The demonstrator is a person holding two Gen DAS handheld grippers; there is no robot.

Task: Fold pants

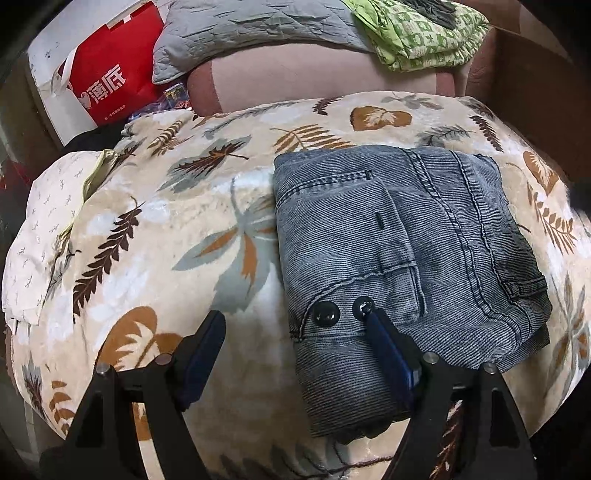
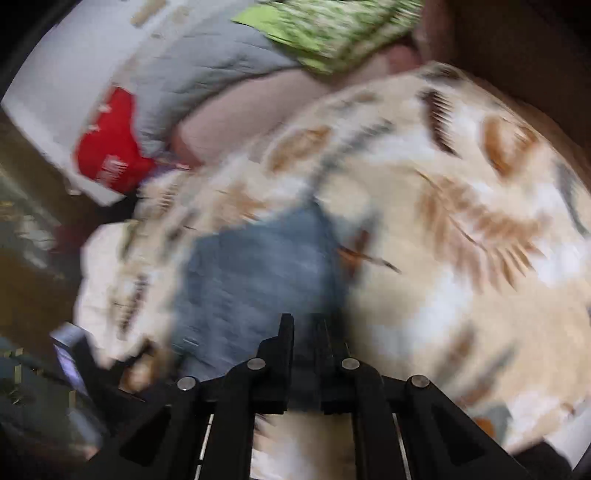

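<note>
Folding is judged nearly complete; the pants [image 1: 402,266], blue-grey ribbed denim with two dark buttons, are seen as a compact rectangle on the plush leaf-print blanket [image 1: 155,229]; left gripper [image 1: 291,321] jaws are held wide, empty, astride the near edge; right gripper [image 2: 306,325] jaws are nearly closed, nothing gripped; only tidying seems left.

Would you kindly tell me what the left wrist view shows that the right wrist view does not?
Only the left wrist view, being sharp, shows the folded jeans' two dark buttons and seams, with the left tool open. Only the right wrist view shows the right tool shut, empty. Both share the leaf-print blanket, red bag and green cloth.
</note>
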